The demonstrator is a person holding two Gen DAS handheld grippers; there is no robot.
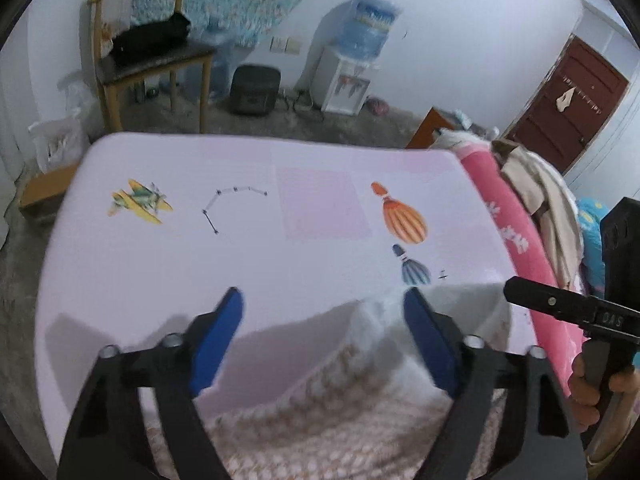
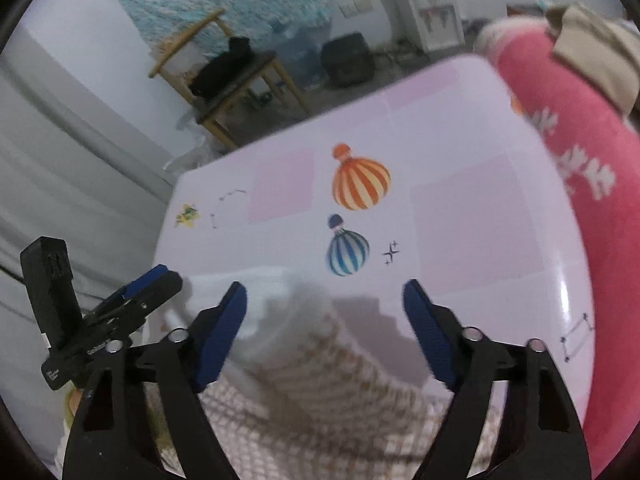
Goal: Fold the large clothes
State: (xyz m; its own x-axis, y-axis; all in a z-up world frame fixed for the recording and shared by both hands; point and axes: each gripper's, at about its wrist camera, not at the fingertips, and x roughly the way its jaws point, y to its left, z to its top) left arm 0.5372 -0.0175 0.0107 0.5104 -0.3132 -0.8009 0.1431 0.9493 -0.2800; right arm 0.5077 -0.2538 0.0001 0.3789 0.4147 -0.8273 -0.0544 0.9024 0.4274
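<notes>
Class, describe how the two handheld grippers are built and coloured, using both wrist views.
Each gripper, left gripper and right gripper, has black angular arms with silver bolts at the pivots, ending in blue textured pads. The other gripper's black body shows pale lettering in each view. No cables or sleeves are visible.

Knit garment [image 1: 320, 420] cut off at bottom edge, blurred w/ motion.

The left hand-held gripper [image 1: 322, 304] fills the bottom of its own view, blue pads [image 1: 218, 340] spread wide and tilted downward, nothing pressed between them. The right hand-held gripper [image 2: 324, 300] stands the same way, jaws apart. At the lower right edge of the left view, a hand [image 1: 592, 384] grips the right one's handle.
</notes>
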